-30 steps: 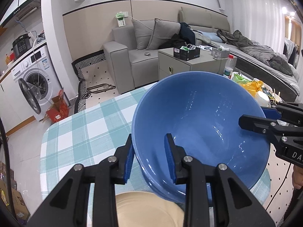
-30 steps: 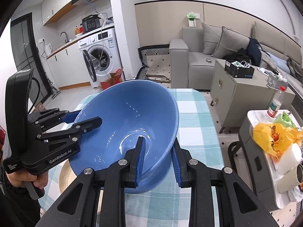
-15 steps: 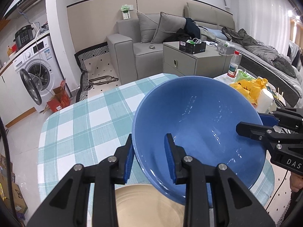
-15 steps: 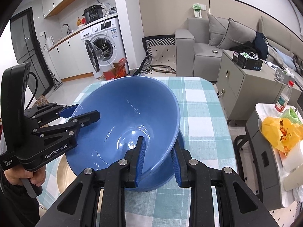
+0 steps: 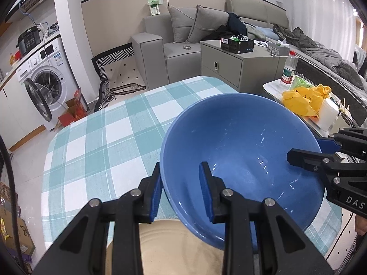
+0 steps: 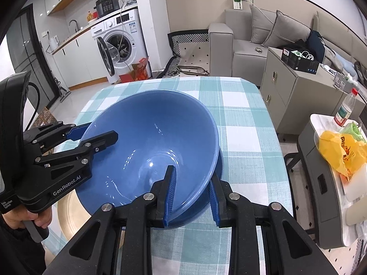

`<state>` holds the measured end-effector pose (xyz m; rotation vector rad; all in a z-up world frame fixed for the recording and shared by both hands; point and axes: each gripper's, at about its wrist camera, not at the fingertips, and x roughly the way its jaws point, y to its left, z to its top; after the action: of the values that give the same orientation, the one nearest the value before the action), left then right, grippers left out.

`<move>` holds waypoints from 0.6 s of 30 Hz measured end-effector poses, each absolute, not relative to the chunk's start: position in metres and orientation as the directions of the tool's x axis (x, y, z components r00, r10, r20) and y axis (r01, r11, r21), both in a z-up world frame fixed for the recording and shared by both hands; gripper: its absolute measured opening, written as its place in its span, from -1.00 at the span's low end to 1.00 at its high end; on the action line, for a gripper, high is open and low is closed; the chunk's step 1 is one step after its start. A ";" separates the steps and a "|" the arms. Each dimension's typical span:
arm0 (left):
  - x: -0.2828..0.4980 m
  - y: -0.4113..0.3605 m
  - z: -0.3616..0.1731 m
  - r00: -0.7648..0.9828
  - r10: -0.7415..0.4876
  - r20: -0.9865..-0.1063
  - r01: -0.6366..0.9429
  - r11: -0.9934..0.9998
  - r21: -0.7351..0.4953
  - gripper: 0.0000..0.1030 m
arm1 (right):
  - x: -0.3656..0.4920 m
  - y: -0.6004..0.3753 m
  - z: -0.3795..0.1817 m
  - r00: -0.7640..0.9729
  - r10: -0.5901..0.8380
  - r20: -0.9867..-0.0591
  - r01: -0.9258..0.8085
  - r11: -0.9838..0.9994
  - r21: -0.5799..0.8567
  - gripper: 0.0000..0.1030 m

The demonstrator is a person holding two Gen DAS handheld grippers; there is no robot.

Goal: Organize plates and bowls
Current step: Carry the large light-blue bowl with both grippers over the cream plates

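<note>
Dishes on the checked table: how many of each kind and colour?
Blue bowls: 2, an upper bowl tilted inside a lower bowl.
Beige plates: 1, a plate beside the bowls.
Total: 3.

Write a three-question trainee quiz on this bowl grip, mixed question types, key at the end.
1. True or false: only the left hand-held gripper clamps the blue bowl.
2. What lies under the bowl's near edge by the left hand-held gripper: A) beige plate B) tray C) lid?
3. Fill in: the right hand-held gripper pinches the bowl's ____.

Key: 1 false; 2 A; 3 rim.
</note>
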<state>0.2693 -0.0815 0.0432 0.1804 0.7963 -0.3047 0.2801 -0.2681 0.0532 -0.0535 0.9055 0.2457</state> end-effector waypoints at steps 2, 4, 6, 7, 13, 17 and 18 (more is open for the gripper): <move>0.269 -0.082 0.041 0.660 -0.197 -0.725 0.331 0.942 0.046 -0.43 | 0.280 -0.268 0.051 0.589 0.186 -0.786 -0.234 0.971 0.055 -0.47; 0.269 -0.082 0.038 0.661 -0.190 -0.726 0.329 0.943 0.053 -0.43 | 0.279 -0.267 0.048 0.588 0.183 -0.788 -0.235 0.971 0.050 -0.47; 0.269 -0.084 0.035 0.661 -0.183 -0.728 0.329 0.942 0.062 -0.43 | 0.279 -0.267 0.046 0.583 0.178 -0.793 -0.233 0.971 0.047 -0.47; 0.269 -0.085 0.034 0.662 -0.177 -0.729 0.329 0.942 0.070 -0.43 | 0.279 -0.267 0.045 0.580 0.178 -0.795 -0.232 0.972 0.049 -0.47; 0.268 -0.085 0.029 0.660 -0.173 -0.731 0.328 0.942 0.073 -0.43 | 0.281 -0.263 0.041 0.572 0.154 -0.806 -0.227 0.974 0.026 -0.47; 0.268 -0.085 0.028 0.662 -0.171 -0.730 0.327 0.942 0.076 -0.43 | 0.282 -0.263 0.039 0.564 0.143 -0.813 -0.221 0.975 0.019 -0.47; 0.268 -0.086 0.027 0.662 -0.165 -0.731 0.325 0.942 0.082 -0.43 | 0.283 -0.262 0.038 0.562 0.141 -0.815 -0.220 0.975 0.017 -0.47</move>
<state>0.2683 -0.0857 0.0267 0.2132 0.8013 -0.2797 0.2827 -0.2622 0.0385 -0.0907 0.9512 0.2131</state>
